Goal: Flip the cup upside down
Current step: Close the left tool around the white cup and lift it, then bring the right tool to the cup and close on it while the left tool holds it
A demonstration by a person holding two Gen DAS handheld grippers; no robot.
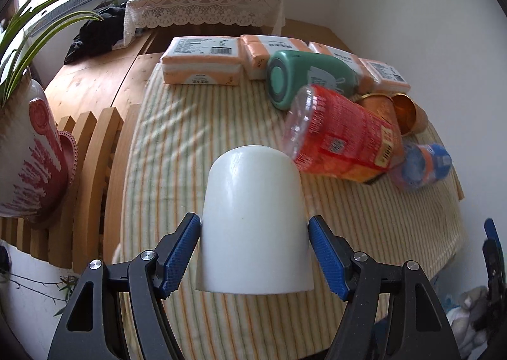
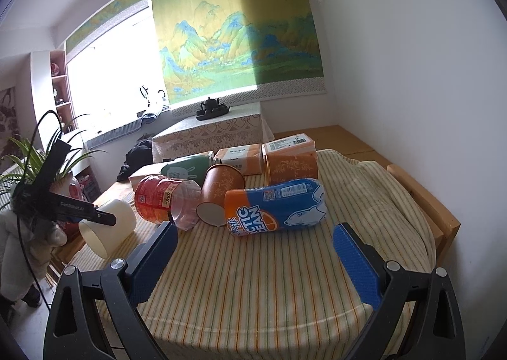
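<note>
A plain white cup (image 1: pixel 253 220) sits between the blue pads of my left gripper (image 1: pixel 254 231), its closed base pointing away from the camera and its open rim toward it. The pads press both sides of the cup. In the right wrist view the same cup (image 2: pixel 109 225) is tilted, held off the striped cloth (image 2: pixel 253 271) at the table's left edge, open mouth facing down-left, with the left gripper's fingers (image 2: pixel 95 216) across it. My right gripper (image 2: pixel 255 239) is open and empty, low over the cloth near the front.
Lying on the cloth: a red-labelled clear bottle (image 1: pixel 342 135), a green flask (image 1: pixel 304 78), copper cups (image 1: pixel 399 112), a blue and orange bottle (image 2: pixel 279 206). Tissue packs (image 1: pixel 202 62) line the back. A potted plant in a red-white vase (image 1: pixel 28 154) stands at left.
</note>
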